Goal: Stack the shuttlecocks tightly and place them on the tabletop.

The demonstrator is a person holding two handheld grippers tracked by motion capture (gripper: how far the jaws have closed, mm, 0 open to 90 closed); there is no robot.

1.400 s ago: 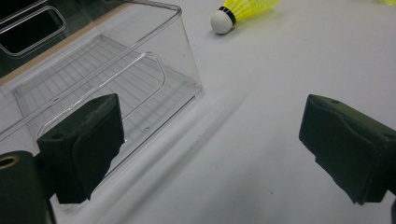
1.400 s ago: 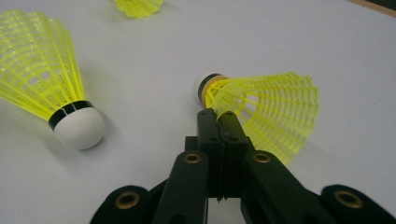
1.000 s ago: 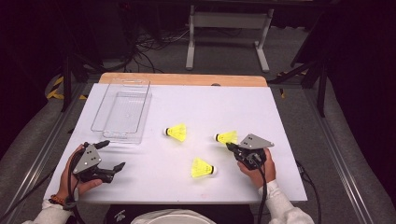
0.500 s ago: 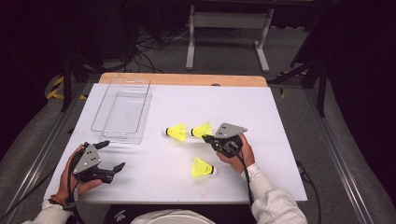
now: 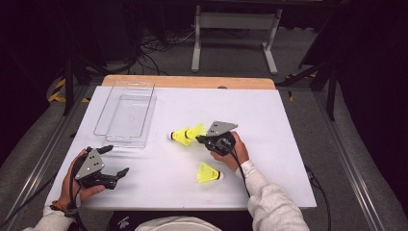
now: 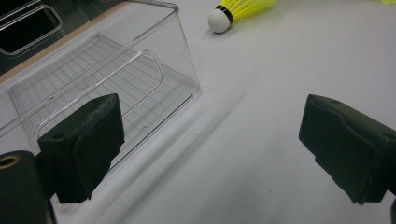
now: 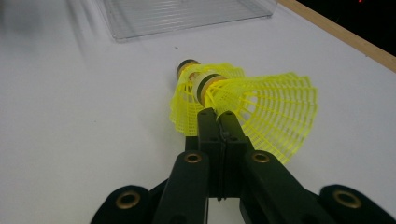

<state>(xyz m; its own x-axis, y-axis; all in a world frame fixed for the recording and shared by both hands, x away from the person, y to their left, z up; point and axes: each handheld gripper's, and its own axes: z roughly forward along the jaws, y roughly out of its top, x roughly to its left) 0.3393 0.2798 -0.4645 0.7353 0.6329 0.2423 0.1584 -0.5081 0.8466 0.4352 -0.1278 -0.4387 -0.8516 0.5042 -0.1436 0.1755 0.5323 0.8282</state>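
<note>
The right gripper [image 5: 201,138] is clenched on the skirt of a yellow shuttlecock [image 7: 261,109], its two black jaws pressed flat together in the right gripper view with the netted plastic pinched at their tips. That shuttlecock's cork end sits right against a second shuttlecock [image 7: 189,95] lying on the white table [image 5: 288,125]; whether the two touch cannot be told. In the high view the right hand [image 5: 231,149] lies low over the middle of the table, wrist angled inward, gripper pointing left toward the pair, with the white sleeve [image 5: 269,202] running back to the near edge. A third shuttlecock [image 5: 208,173] lies alone just in front of that hand. The left gripper [image 5: 118,161] is released, its jaws standing wide apart with nothing between them, held in the left hand [image 5: 82,175] near the front left corner and aimed toward a clear plastic bin [image 5: 126,113] at the far left. No brand, label or writing can be read on any of these.
</note>
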